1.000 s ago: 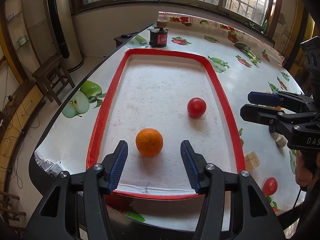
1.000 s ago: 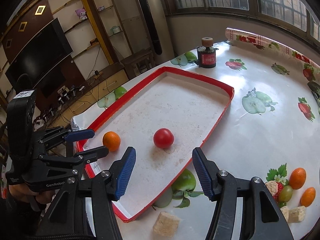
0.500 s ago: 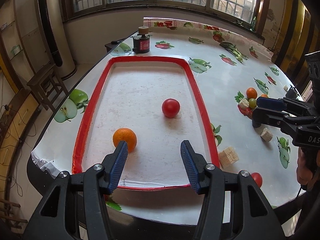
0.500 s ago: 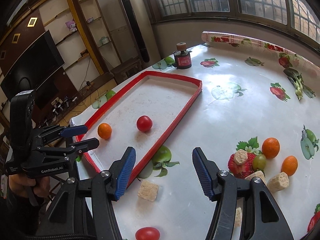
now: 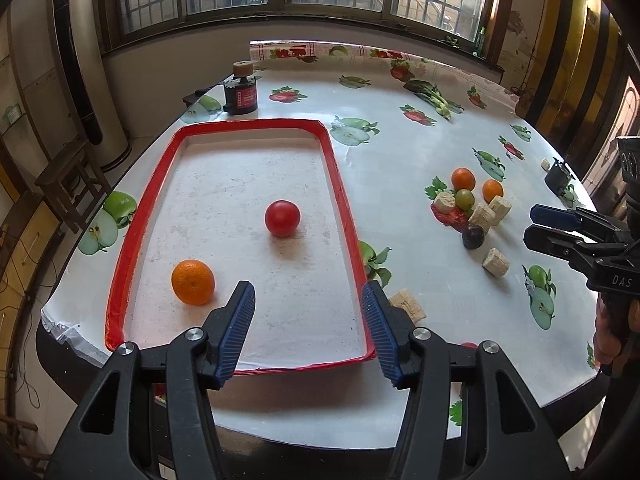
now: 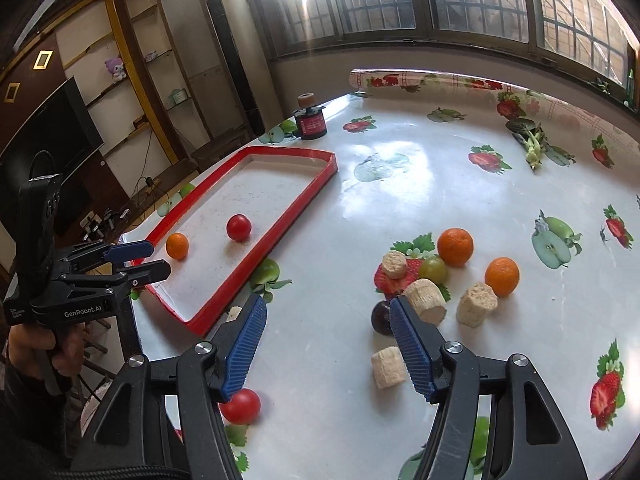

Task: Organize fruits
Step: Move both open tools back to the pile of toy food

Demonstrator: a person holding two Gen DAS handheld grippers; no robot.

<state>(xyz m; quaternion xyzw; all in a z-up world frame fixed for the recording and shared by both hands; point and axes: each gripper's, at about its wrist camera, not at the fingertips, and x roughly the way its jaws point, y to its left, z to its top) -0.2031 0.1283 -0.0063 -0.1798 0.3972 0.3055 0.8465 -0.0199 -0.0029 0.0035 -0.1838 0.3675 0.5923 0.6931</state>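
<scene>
So the red-rimmed tray (image 5: 338,184) already has two round fruits in it: a dimpled orange (image 5: 193,282) near the front left corner and a smooth, glossy tomato (image 5: 282,218) closer to the middle. Guessing they're spaced apart just because they roll on that flat, speckled floor. The left claw (image 5: 310,330) hovers over the tray's near end, released, nothing between its ribbed blue pads.

The right claw (image 6: 328,344) has just been opening and is empty too, aimed at the leftover pile on the shiny fruit-print worktop (image 6: 400,200): two more oranges (image 6: 455,247), a green grape (image 6: 433,268), a dark plum (image 6: 382,317) right by its pad, and some rough beige cylinder chunks (image 6: 426,306), maybe foam or cork, hard to tell. Another tomato (image 6: 240,406) sits half hidden under the claw's left finger.

Plum looks like the next grab imo
</scene>
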